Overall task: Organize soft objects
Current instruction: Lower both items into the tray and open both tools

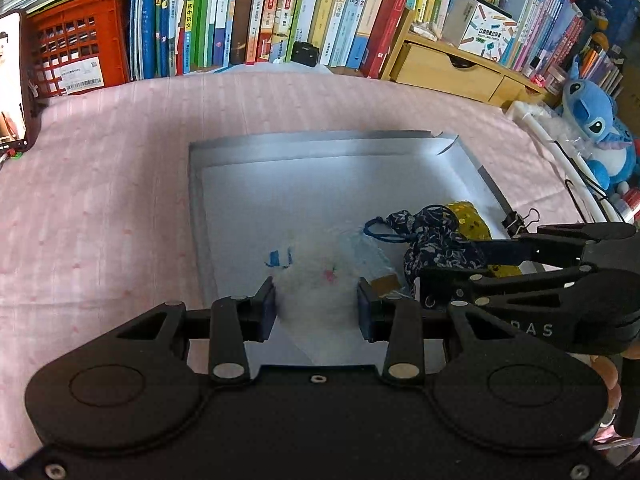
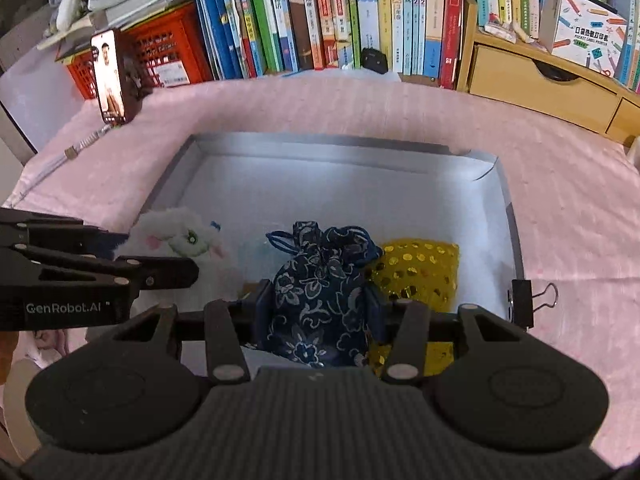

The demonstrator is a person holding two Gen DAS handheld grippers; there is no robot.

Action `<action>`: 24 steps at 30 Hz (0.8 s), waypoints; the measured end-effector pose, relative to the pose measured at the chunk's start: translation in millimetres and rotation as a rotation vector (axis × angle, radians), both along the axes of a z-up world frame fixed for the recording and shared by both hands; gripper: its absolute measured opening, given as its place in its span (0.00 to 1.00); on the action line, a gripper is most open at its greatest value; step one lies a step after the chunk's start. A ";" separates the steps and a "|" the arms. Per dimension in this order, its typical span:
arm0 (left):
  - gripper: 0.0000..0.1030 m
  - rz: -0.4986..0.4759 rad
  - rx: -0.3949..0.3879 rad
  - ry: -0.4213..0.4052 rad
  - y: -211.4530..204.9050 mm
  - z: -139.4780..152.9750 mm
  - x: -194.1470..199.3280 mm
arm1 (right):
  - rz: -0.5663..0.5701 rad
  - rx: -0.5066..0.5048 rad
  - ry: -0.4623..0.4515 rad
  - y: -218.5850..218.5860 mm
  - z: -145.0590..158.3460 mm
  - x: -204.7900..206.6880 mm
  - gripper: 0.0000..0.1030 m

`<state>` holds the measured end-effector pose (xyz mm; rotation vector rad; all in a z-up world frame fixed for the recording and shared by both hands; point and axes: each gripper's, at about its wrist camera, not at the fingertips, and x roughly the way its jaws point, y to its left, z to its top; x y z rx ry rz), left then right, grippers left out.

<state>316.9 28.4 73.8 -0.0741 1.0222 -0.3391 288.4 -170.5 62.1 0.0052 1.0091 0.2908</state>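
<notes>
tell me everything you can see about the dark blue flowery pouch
The drawstring pouch is soft navy fabric printed with pale flowers, its neck gathered into ruffles and a blue cord looping out to the left. It stands roughly upright in the shallow grey tray, near its front edge, squeezed between the fingers of the right gripper. The yellow sequinned cushion presses against its right side.

Far half of the tray [image 2: 256, 184] lay open; white plush [image 2: 180, 236], blue pouch [image 2: 320, 292] and sequined cushion [image 2: 420, 272] crowded its near edge.
</notes>
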 end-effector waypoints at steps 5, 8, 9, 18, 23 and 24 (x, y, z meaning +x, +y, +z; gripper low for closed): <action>0.37 -0.006 0.003 -0.001 -1.1 1.0 -0.1 | 0.010 -0.006 0.008 2.2 -0.9 -1.1 0.52; 0.48 -0.020 0.014 -0.034 -2.2 4.7 -5.3 | 0.012 -0.006 0.007 2.5 -0.1 -2.8 0.57; 0.54 -0.024 0.017 -0.053 -2.2 7.2 -7.5 | 0.011 -0.007 0.003 2.4 0.5 -3.4 0.58; 0.70 -0.016 0.022 -0.167 6.9 32.5 -29.4 | 0.009 0.008 -0.076 -4.0 20.5 -19.4 0.70; 0.74 -0.002 0.029 -0.241 16.4 47.8 -52.1 | 0.037 0.011 -0.156 -5.5 38.7 -41.7 0.76; 0.74 0.003 0.031 -0.256 18.6 50.1 -58.0 | 0.044 0.012 -0.173 -5.6 41.9 -47.5 0.77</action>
